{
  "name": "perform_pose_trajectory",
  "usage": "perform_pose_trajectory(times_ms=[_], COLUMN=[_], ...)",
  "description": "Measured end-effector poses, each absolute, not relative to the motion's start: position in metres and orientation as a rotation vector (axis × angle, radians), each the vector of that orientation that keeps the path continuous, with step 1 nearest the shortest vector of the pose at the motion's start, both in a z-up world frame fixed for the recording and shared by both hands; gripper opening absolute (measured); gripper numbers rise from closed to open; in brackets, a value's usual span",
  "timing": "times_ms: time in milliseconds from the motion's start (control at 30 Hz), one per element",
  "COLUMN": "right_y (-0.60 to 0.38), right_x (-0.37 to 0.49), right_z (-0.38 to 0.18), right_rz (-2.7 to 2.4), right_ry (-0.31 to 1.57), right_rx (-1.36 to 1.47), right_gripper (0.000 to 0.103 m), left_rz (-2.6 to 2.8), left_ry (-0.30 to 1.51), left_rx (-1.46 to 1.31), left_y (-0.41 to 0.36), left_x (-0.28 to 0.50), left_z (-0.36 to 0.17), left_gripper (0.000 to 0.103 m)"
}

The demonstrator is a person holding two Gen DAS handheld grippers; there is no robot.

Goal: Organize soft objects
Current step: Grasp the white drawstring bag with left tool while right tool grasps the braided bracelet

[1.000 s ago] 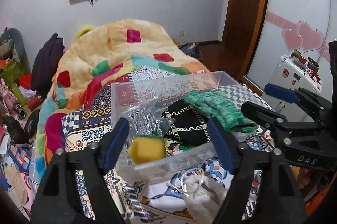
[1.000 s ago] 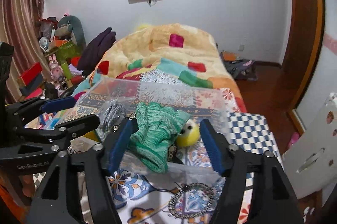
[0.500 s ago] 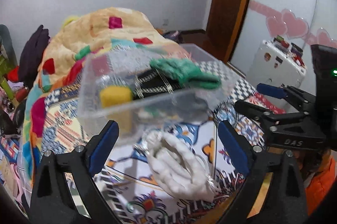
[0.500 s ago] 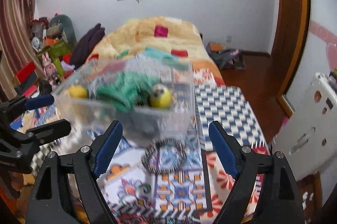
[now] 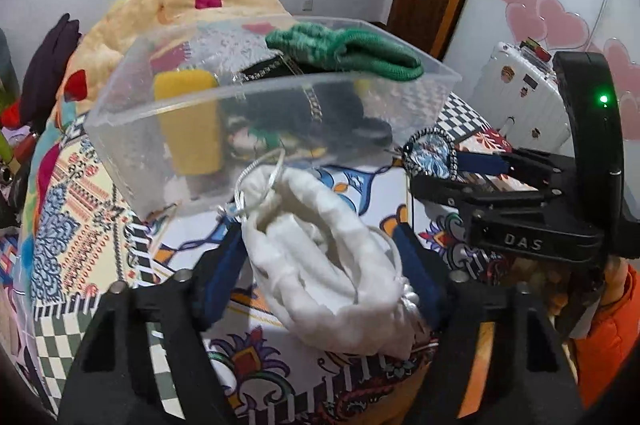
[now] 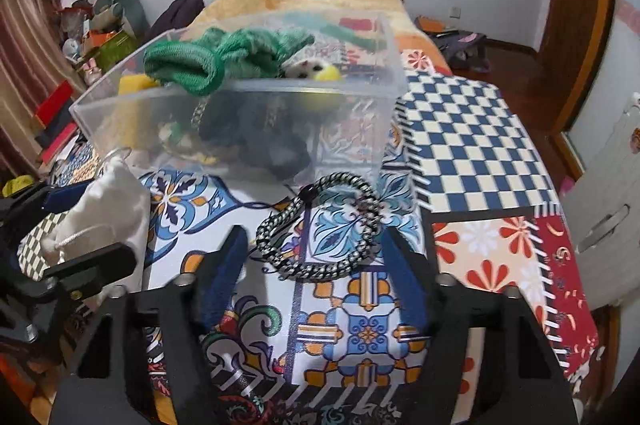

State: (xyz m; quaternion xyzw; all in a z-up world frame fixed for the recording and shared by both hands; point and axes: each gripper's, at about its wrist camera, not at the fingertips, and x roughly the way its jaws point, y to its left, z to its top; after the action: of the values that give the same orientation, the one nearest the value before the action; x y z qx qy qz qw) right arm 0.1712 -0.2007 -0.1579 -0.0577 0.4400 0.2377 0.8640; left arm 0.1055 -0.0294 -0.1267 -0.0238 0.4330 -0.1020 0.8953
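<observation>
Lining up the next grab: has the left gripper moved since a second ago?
Yes. The left gripper has pulled back from the clear bin and now straddles the white pouch in front of it.

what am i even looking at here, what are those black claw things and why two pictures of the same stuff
No robot here: a person holds a hand-held gripper in each hand, and each carries a fisheye camera looking along its two blue-padded fingers. So you get one picture per tool. In the left view, the left hand-held gripper has its fingers either side of a white drawstring pouch. In the right view, the right hand-held gripper is open around a black-and-white braided loop lying on the patterned bedspread. Behind both sits a clear plastic bin holding a green knitted item, a yellow sponge and other soft things.
</observation>
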Motion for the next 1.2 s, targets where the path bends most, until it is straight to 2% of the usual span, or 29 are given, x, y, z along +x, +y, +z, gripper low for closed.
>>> perform_pose_trajectory(times_ms=[33, 100, 133, 200, 333, 767, 1200], right_y=[-0.200, -0.200, -0.200, -0.200, -0.203, -0.206, -0.195], right_x=[0.169, 0.165, 0.164, 0.162, 0.161, 0.145, 0.170], right_z=[-0.158, -0.157, -0.157, -0.156, -0.153, -0.109, -0.069], right_rz=[0.495, 0.499, 0.499, 0.497, 0.509, 0.549, 0.536], right_ry=[0.911, 0.900, 0.893, 0.880, 0.869, 0.711, 0.573], right_rx=[-0.130, -0.139, -0.141, -0.142, -0.126, -0.118, -0.031], right_gripper=[0.056, 0.046, 0.044, 0.028, 0.012, 0.012, 0.012], left_rz=[-0.209, -0.212, -0.213, -0.213, -0.207, -0.174, -0.075], left_ry=[0.895, 0.892, 0.889, 0.882, 0.848, 0.660, 0.533], left_rx=[-0.050, -0.051, -0.050, -0.043, -0.018, -0.020, -0.019], left_y=[-0.029, -0.029, -0.029, -0.028, -0.028, -0.011, 0.002], left_x=[0.105, 0.103, 0.102, 0.099, 0.089, 0.079, 0.126], left_z=[-0.127, -0.127, -0.126, -0.125, -0.117, -0.054, -0.014], left_gripper=[0.065, 0.050, 0.046, 0.034, 0.029, 0.028, 0.028])
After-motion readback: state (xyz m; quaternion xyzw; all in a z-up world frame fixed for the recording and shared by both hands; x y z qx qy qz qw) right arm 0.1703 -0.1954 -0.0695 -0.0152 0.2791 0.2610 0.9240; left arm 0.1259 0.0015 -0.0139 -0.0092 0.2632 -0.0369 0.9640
